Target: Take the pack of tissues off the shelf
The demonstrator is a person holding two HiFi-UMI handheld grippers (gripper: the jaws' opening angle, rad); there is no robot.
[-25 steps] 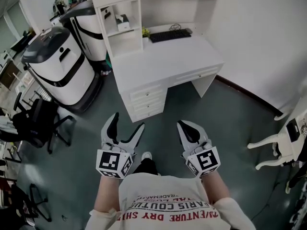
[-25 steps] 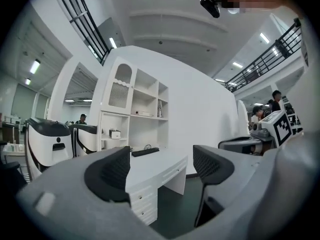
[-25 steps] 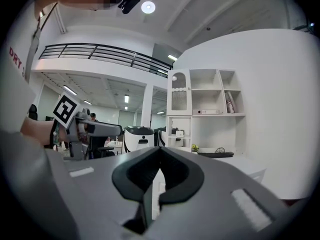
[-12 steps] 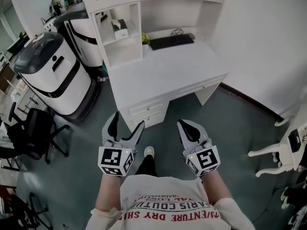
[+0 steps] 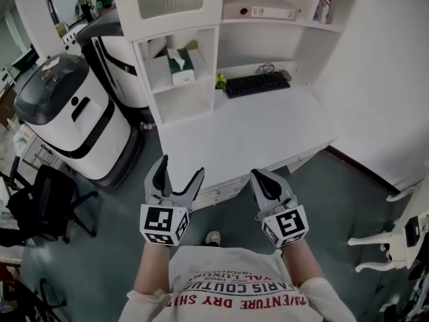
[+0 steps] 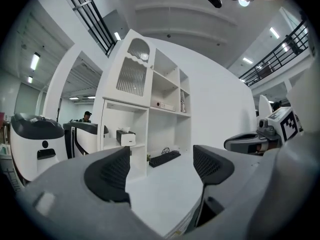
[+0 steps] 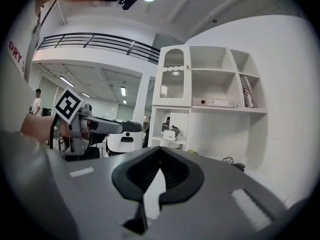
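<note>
A pack of tissues (image 5: 181, 67) is lying flat in the upper open compartment of the shelf (image 5: 143, 79) at the left end of a white worktop (image 5: 255, 129). Its long axis appears to be running front to back, with one short white end facing out into the room. A white tissue is poking up from the slot in its dark top. The left gripper view and the right gripper view are both catching it in that same compartment, under a cabinet door with ribbed glass.

The left tool (image 5: 179, 168) is hovering by the near edge of the worktop with its jaws standing wide apart. Nothing is sitting between its pads (image 6: 107, 174), only bare worktop beyond them. The right tool (image 5: 260, 177) is hanging just beside it with its jaw tips pressed together and nothing caught between them. Both are well apart from the shelf.

On the higher board, a flat binder (image 5: 258, 11) is lying on its side, and a few books (image 5: 326, 2) are leaning in the compartment to the right. A black keyboard (image 5: 257, 84) is resting at the back of the worktop, with a small green plant (image 5: 220, 81) at its left end and a coiled cable (image 5: 267, 68) behind it. Two bulky white machines (image 5: 67, 123) are standing on the floor left of the shelf.
</note>
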